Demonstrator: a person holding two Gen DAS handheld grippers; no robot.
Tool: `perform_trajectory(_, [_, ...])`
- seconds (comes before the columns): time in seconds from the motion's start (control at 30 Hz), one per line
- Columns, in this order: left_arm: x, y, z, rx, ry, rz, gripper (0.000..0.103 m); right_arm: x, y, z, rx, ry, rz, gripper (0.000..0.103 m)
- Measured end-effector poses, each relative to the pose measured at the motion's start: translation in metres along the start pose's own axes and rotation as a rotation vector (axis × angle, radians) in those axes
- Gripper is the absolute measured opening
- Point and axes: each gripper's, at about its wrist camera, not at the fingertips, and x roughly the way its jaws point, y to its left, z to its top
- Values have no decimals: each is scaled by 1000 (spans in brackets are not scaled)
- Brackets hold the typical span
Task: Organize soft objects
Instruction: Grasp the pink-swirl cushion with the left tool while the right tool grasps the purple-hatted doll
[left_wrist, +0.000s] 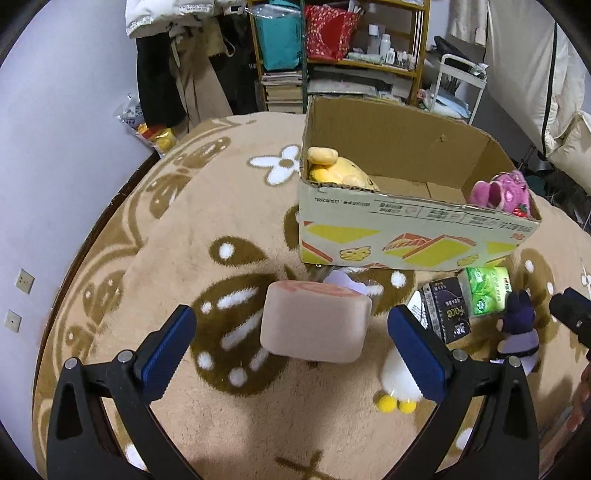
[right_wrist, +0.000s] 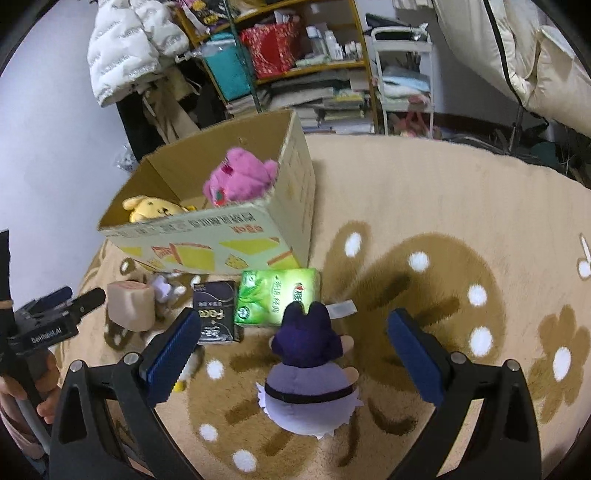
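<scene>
An open cardboard box (left_wrist: 413, 236) stands on the rug and holds a yellow plush (left_wrist: 332, 168) at its left end and a pink plush (left_wrist: 502, 190) at its right end. My left gripper (left_wrist: 291, 347) is open, its blue pads either side of a tan block-shaped cushion (left_wrist: 314, 325) on the rug. A white duck plush (left_wrist: 399, 384) lies by its right finger. My right gripper (right_wrist: 293, 349) is open around a purple-hooded plush (right_wrist: 308, 380) on the rug. The box (right_wrist: 207, 243) and cushion (right_wrist: 129, 304) also show in the right wrist view.
A black tissue pack (right_wrist: 216, 315) and a green tissue pack (right_wrist: 275, 295) lie in front of the box. A small lilac plush (right_wrist: 164, 288) lies between cushion and box. Shelves (left_wrist: 343, 48), hanging clothes and a white cart (right_wrist: 404, 74) stand behind the rug.
</scene>
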Motion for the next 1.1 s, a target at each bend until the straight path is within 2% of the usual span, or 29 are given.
perform_trajectory(0.23, [23,-9,9,28,48,-2,102,29,6,-4,-32,95,-38,103])
perform_trajectory(0.4, [45,-12,7,21,149,-49,102,39,0,-5,6,126,-21,101])
perform_trajectory(0.5, [56,-14,5,31,181,-41,102,47,-3,-7,13,160,-25,92])
perform_trajectory(0.57, [62,-15,4,47,196,-27,102,53,-4,-9,20,187,-25,90])
perform_trajectory(0.63, [65,-17,2,61,205,-16,102,59,-4,-12,21,216,-29,78])
perform_trajectory(0.77, [67,-19,1,67,195,-12,101,70,-3,-16,9,266,-36,71])
perform_trajectory(0.83, [67,-18,1,48,187,-19,98,71,-2,-17,-3,270,-55,67])
perform_trajectory(0.9, [68,-16,1,37,198,-42,88,70,-4,-17,2,268,-48,66])
perform_trajectory(0.93, [69,-15,1,32,206,-46,87,70,-4,-17,2,267,-47,64])
perform_trajectory(1.0, [72,-14,-1,32,215,-27,78,68,-7,-17,6,265,-44,62])
perform_trajectory(1.1, [71,-12,-2,38,222,-24,71,68,-6,-15,2,257,-36,53])
